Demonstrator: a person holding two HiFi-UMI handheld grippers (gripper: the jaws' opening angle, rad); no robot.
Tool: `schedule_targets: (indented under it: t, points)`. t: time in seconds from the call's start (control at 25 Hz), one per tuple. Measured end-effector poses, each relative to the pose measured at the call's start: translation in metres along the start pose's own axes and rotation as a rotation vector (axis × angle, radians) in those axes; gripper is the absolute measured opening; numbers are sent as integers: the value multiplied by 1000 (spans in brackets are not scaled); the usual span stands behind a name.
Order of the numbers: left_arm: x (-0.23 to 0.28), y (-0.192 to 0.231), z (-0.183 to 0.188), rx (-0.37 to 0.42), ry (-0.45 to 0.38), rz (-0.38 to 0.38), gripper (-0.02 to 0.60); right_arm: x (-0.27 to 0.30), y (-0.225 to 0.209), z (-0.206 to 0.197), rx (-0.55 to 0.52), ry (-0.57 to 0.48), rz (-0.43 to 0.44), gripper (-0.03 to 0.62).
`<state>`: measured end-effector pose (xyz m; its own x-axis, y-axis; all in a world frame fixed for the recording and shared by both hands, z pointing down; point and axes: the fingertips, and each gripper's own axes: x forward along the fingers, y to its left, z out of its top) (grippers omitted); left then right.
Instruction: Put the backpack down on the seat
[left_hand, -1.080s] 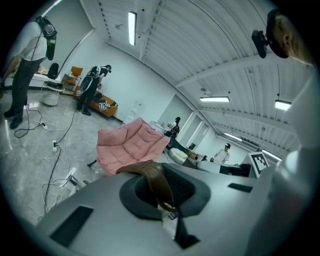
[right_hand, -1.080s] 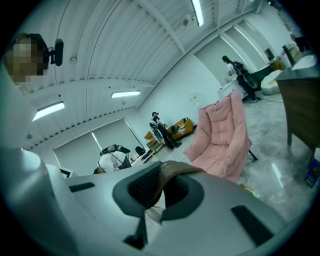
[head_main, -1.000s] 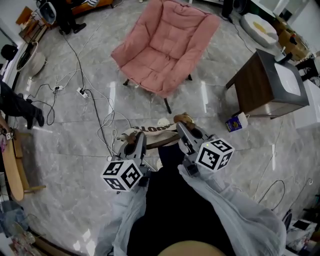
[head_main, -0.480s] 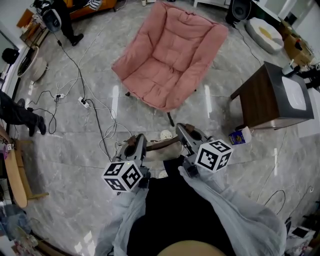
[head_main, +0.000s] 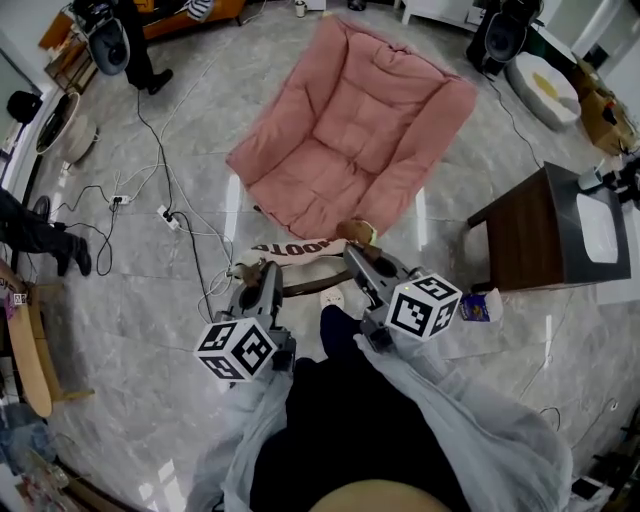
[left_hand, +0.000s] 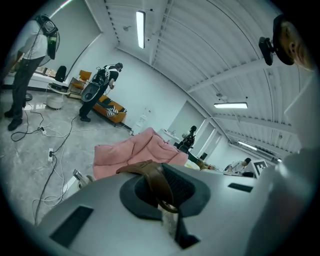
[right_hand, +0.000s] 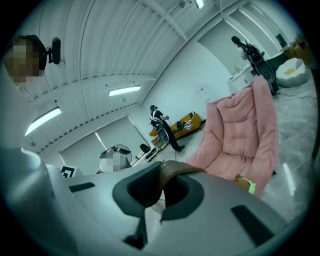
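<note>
A cream backpack (head_main: 300, 249) with dark lettering hangs between my two grippers, just in front of the pink cushioned chair (head_main: 360, 130). My left gripper (head_main: 262, 274) is shut on a brown leather strap (left_hand: 157, 182) of the bag. In the right gripper view, my right gripper (head_main: 353, 257) is shut on another brown strap (right_hand: 172, 170). The bag's body is mostly hidden behind the grippers in the head view. The pink chair (left_hand: 135, 152) shows ahead in the left gripper view, and the chair (right_hand: 240, 135) stands close ahead on the right in the right gripper view. Its seat holds nothing.
Cables (head_main: 185, 190) and a power strip (head_main: 167, 215) lie on the marble floor left of the chair. A dark wooden side table (head_main: 520, 235) stands at the right, with a blue carton (head_main: 478, 307) by its foot. A person's leg (head_main: 40, 225) shows at the left edge.
The chair has come nearer and more central in the head view. Both grippers, still shut on the straps, have carried the backpack forward to the chair's front edge.
</note>
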<state>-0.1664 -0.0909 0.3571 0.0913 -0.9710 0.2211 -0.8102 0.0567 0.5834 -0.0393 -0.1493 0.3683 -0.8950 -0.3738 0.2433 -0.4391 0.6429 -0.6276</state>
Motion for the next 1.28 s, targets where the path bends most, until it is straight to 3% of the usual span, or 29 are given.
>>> schedule_targets:
  t: [0.4, 0.72, 1.04, 1.28]
  points:
    - [59, 18, 38, 38, -37, 45, 14, 52, -32, 35, 10, 21, 54, 9]
    - [76, 30, 38, -12, -24, 84, 14, 74, -45, 46, -3, 64, 85, 9]
    - [107, 31, 52, -35, 4, 80, 14, 91, -65, 70, 56, 59, 75, 9]
    - [155, 53, 62, -28, 67, 36, 14, 126, -92, 87, 89, 18, 6, 9]
